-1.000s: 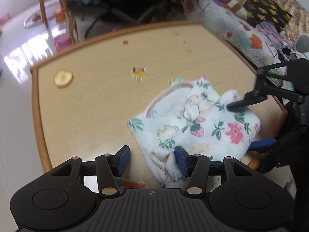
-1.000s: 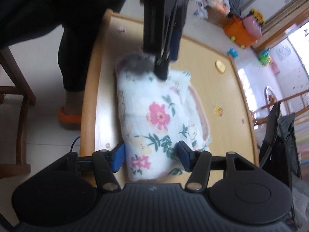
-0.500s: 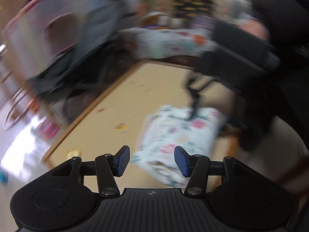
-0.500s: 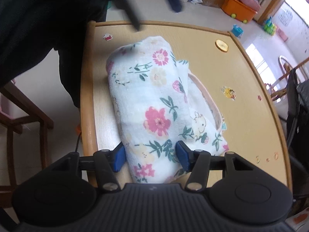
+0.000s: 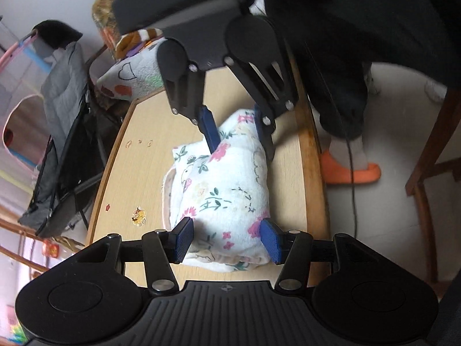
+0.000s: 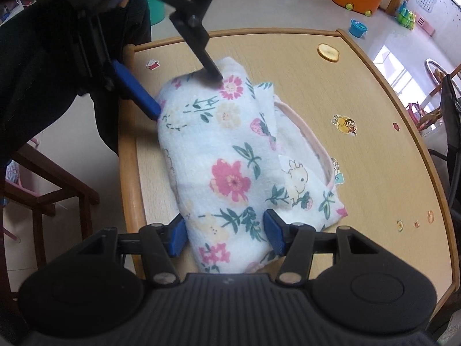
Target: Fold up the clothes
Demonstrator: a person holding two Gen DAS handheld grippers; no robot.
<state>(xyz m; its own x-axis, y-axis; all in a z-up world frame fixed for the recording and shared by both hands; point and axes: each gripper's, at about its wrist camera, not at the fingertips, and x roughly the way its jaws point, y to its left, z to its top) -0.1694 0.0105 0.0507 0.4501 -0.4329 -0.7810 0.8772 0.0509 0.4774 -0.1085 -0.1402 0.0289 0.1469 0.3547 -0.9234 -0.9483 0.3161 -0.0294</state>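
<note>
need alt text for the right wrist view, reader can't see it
A folded white floral fleece garment lies on a light wooden table between the open blue pads of the right hand-held gripper. The left hand-held gripper, also open, straddles its far end. Cartoon stickers dot the tabletop.

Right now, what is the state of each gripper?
Left gripper: open, around one end of the folded garment.
Right gripper: open, around the other end.
</note>
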